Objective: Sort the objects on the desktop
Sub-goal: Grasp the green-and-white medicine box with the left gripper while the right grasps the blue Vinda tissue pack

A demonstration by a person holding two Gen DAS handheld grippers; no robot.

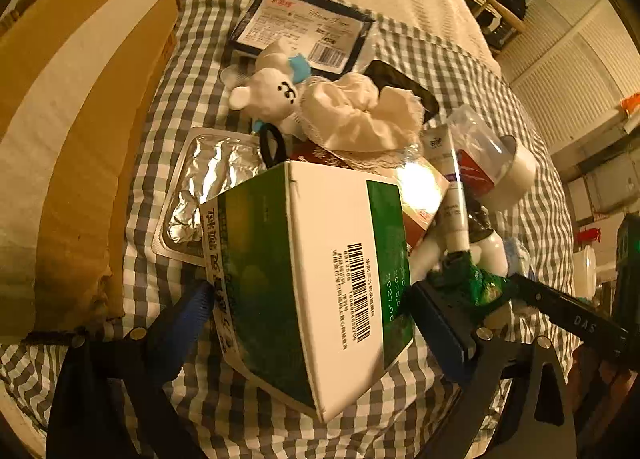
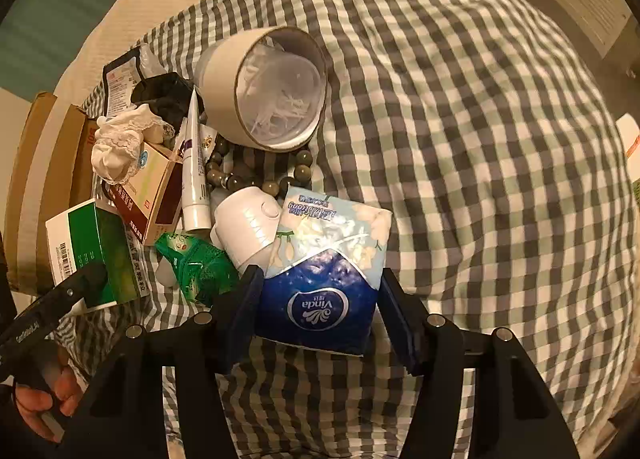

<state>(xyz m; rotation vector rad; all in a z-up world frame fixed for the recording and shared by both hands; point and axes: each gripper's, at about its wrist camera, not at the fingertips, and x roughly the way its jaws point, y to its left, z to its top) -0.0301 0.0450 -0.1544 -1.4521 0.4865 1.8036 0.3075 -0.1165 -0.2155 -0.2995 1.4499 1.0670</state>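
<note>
My left gripper [image 1: 312, 311] is shut on a green and white box [image 1: 316, 279], held tilted above the checked cloth [image 1: 168, 139]; the box also shows in the right wrist view [image 2: 92, 251]. My right gripper [image 2: 316, 299] is shut on a blue Vinda tissue pack [image 2: 328, 271]. Beyond lies a heap: a white bear toy [image 1: 272, 91], a white lace cloth [image 1: 352, 115], a foil sachet [image 1: 204, 187], a white tube [image 2: 194, 171], a green wrapper [image 2: 196, 267], a red box [image 2: 156, 195], a beaded bracelet [image 2: 260, 175] and a round tub on its side [image 2: 264, 87].
A cardboard box [image 1: 80, 139] stands along the left of the cloth. A black labelled tray [image 1: 304, 27] lies at the back of the heap. The checked cloth [image 2: 480, 139] stretches to the right of the heap. Furniture and shelves stand at the far right [image 1: 560, 59].
</note>
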